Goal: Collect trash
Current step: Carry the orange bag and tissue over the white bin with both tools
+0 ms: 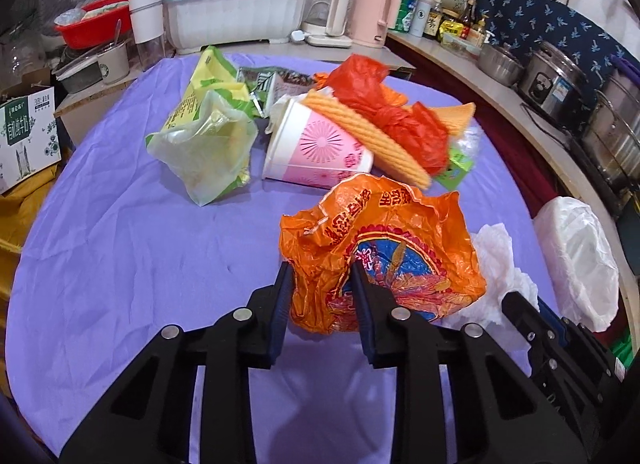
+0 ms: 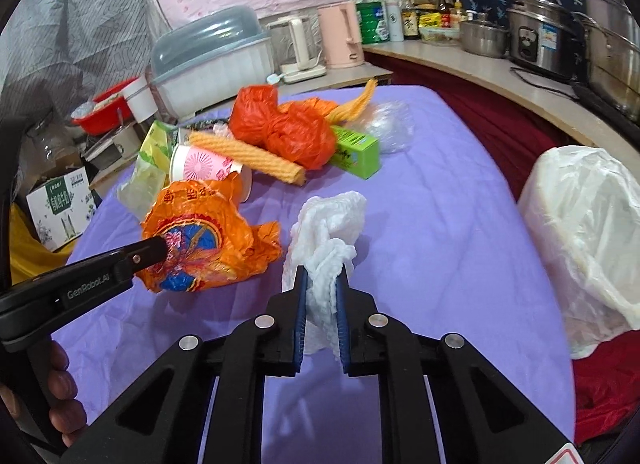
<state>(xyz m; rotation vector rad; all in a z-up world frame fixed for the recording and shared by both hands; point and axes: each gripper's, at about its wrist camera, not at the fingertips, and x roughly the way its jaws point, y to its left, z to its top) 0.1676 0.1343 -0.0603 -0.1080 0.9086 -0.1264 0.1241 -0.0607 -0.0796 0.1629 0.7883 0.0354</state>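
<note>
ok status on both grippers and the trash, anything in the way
Left gripper around orange printed bag, jaws not visibly closed. Right gripper shut on white tissue. Lined bin to the right, path clear. Cup and wrappers remain.
</note>
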